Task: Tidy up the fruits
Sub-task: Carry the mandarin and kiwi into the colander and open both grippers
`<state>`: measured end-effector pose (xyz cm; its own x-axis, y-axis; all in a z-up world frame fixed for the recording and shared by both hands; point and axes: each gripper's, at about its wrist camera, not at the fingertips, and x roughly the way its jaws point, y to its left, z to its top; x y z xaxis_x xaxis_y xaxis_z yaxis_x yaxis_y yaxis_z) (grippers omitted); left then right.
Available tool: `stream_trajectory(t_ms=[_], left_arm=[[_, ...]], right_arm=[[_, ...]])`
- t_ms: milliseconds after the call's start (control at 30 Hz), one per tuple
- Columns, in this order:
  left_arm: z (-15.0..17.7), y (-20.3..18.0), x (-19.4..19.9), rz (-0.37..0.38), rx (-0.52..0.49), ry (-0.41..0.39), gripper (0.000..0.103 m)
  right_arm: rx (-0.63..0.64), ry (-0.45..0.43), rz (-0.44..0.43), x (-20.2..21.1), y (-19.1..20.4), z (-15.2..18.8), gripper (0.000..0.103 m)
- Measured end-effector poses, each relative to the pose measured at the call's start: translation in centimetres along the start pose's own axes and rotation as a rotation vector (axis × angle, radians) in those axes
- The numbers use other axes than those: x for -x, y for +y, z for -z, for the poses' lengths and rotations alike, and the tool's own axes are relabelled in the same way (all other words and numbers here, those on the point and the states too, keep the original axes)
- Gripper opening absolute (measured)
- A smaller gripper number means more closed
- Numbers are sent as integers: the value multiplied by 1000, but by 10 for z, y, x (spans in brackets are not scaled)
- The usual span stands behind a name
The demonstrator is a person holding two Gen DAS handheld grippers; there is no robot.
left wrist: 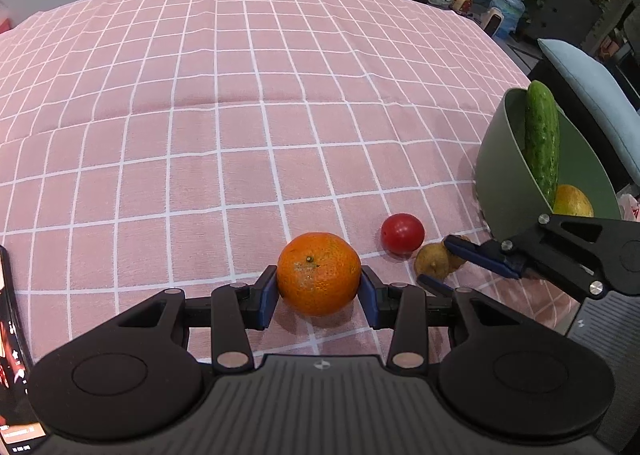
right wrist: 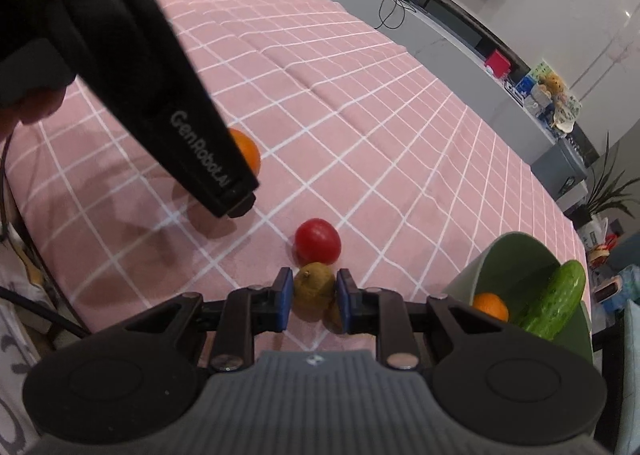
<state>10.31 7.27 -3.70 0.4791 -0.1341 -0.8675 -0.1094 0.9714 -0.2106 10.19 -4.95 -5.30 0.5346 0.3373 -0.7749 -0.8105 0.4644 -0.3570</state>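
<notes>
My left gripper (left wrist: pixel 319 297) is shut on an orange (left wrist: pixel 319 279) that rests on the pink checked cloth (left wrist: pixel 240 115). My right gripper (right wrist: pixel 313 301) is shut on a brownish-yellow kiwi (right wrist: pixel 313 289); a second one (right wrist: pixel 333 315) lies just behind its right pad. A red tomato (right wrist: pixel 318 241) sits just beyond. In the left wrist view the right gripper (left wrist: pixel 444 263) closes around the kiwi (left wrist: pixel 432 261), with the tomato (left wrist: pixel 402 233) beside it. The green bowl (left wrist: pixel 500 175) holds a cucumber (left wrist: pixel 542 135) and an orange fruit (left wrist: pixel 572 201).
The bowl (right wrist: pixel 484 275) stands at the table's right edge, next to a pale blue cushion (left wrist: pixel 592 95). A phone (left wrist: pixel 12 335) stands at the left edge. Beyond the cloth are a grey counter (right wrist: pixel 440 39), plants and a water bottle (left wrist: pixel 508 9).
</notes>
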Motion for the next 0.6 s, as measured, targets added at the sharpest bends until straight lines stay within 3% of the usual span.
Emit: stream_trajectory(t_ms=[333,600], left_arm=[[-2,-6,-5,2,-18,-3,47],[-10,-20,10,36,-30,-50,47]], right_arm=[[77,-29,50,2,8,4,20],[-49,-96,4,37,-20,-4,20]])
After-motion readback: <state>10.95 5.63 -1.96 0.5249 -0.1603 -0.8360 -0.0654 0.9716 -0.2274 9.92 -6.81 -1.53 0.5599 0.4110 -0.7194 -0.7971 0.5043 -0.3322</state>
